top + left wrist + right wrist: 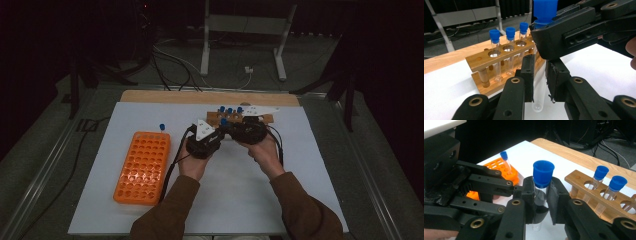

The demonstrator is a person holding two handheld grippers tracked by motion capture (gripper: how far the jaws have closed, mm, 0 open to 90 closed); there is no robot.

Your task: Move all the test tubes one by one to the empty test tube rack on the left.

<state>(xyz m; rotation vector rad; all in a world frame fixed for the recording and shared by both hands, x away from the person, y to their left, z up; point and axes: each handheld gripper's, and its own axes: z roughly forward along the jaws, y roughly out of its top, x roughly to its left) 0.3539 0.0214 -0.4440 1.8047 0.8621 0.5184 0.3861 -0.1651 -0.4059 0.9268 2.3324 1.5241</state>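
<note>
Tube (540, 195) upright, clamped between both grippers' fingers (527, 197)

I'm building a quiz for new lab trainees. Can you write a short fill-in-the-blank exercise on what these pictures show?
1. Both claws grip one clear test tube with a ____ cap.
2. The wooden rack holds ____ capped tubes in the left gripper view.
3. The plastic rack left of the hands is ____.
4. The plastic rack holds ____ tube, at its far corner.

Missing words: blue; three; orange; one
</note>
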